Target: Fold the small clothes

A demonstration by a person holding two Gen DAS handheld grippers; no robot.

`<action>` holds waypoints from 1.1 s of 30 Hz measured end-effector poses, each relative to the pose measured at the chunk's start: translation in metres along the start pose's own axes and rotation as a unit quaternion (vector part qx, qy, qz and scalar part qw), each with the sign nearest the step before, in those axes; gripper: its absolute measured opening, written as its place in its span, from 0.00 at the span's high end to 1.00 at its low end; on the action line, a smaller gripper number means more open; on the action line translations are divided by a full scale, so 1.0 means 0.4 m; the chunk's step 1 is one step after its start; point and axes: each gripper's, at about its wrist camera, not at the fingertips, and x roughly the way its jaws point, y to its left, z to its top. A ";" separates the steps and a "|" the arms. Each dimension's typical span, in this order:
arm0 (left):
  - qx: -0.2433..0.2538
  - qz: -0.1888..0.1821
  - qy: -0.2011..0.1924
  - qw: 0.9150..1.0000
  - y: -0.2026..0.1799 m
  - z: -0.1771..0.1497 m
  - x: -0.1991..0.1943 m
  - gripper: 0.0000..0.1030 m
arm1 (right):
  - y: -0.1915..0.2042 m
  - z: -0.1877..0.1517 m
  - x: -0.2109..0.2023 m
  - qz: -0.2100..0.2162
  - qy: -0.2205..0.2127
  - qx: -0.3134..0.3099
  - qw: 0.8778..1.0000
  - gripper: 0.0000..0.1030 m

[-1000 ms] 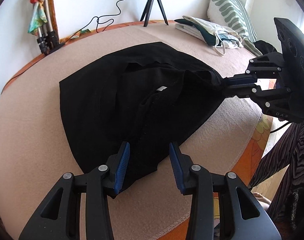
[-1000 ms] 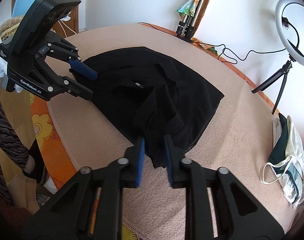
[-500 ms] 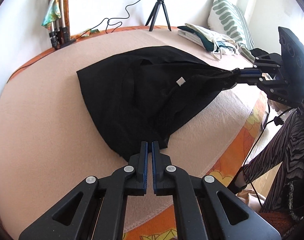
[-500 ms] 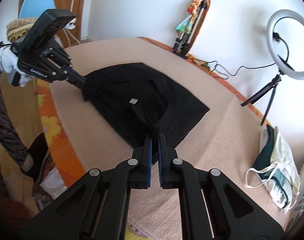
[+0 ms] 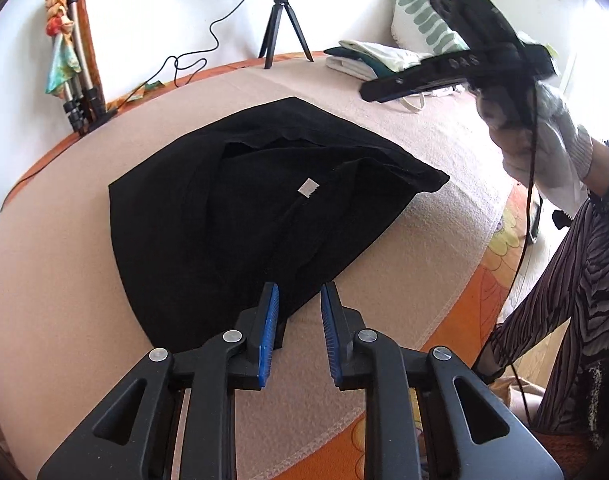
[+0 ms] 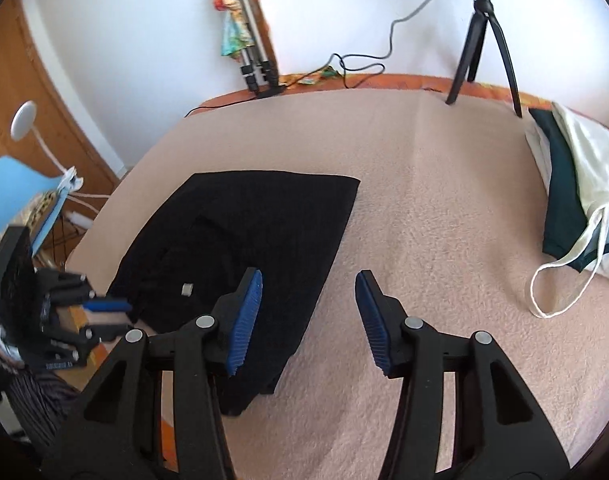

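Observation:
A black garment (image 5: 240, 208) lies spread on the beige blanket (image 5: 56, 300), with a small white label (image 5: 308, 188) near its middle. It also shows in the right wrist view (image 6: 264, 232). My left gripper (image 5: 298, 332) is open and empty, just above the garment's near corner. It shows in the right wrist view (image 6: 104, 314) at the garment's left corner. My right gripper (image 6: 308, 320) is open wide and empty, lifted above the garment's right edge. In the left wrist view it is raised at the upper right, seen from the side.
A stack of folded clothes (image 6: 572, 184) with a white bag lies at the right of the bed. A ring-light tripod (image 5: 282, 28) and a folded tripod (image 5: 80, 92) stand by the wall. A striped pillow (image 5: 420, 20) leans at the back. The bed edge (image 5: 484, 300) runs along the right.
Both grippers were shut on the garment's corners half a second ago; both have opened and let go. The right gripper has lifted up and away. The garment has settled flat.

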 end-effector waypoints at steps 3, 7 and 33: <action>0.010 0.015 -0.002 1.000 -0.008 0.014 0.011 0.81 | -0.047 0.057 0.068 0.009 0.011 0.060 0.998 0.51; 0.014 0.016 0.005 1.000 -0.007 0.020 0.032 0.81 | -0.093 0.108 0.146 0.024 0.027 0.117 0.992 0.52; -0.059 -0.023 -0.034 0.997 0.083 -0.074 -0.088 0.87 | -0.012 0.131 0.117 -0.040 0.017 0.032 0.999 0.95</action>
